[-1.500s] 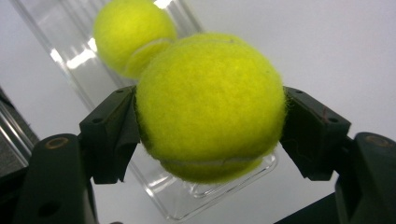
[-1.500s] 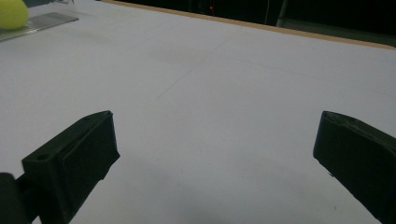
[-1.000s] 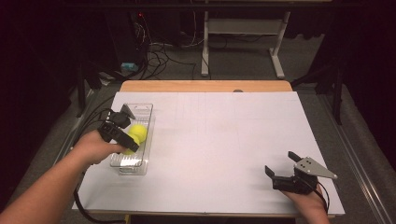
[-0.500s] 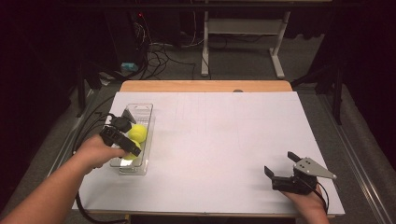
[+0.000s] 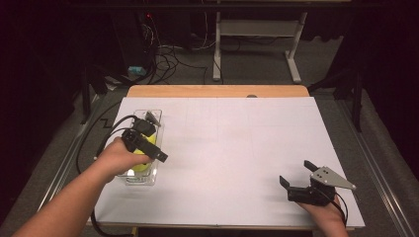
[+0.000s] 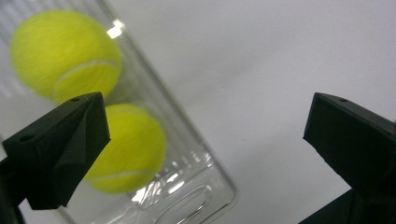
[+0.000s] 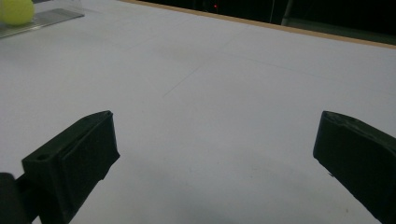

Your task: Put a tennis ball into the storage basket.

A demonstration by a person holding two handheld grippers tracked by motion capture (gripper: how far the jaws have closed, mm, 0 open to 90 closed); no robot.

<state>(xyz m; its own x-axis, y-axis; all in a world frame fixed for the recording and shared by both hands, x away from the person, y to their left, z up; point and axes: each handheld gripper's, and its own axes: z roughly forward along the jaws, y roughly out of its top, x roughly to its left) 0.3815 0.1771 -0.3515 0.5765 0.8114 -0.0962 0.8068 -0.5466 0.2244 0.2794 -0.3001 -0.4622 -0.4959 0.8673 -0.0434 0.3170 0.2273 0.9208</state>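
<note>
Yellow felt is what my left gripper [image 6: 205, 140] looks at: two tennis balls lying in a clear plastic tray. The nearer ball [image 6: 128, 147] sits toward the tray's rounded end, half hidden behind one of my jaws, and the farther ball [image 6: 63, 51] lies just beyond it, the two close together or perhaps touching. The tray [image 5: 153, 118] stands at the left edge of the white table [image 5: 247, 148], long side running away from me, so its ribbed walls keep the balls from rolling off.

I hold the left gripper [image 5: 148, 143] over the tray with its jaws spread wide and empty. One jaw hangs over the tray and the other over bare table beside the wall. That offset tells me I am not lined up on a ball; I judge I would have to shift inward before closing on the nearer one, or the outer jaw would catch the tray wall.

My right gripper [image 5: 299, 185] rests low at the near right corner, well apart from the tray, jaws also released and holding nothing. I keep it there to leave the left hand room.
</note>
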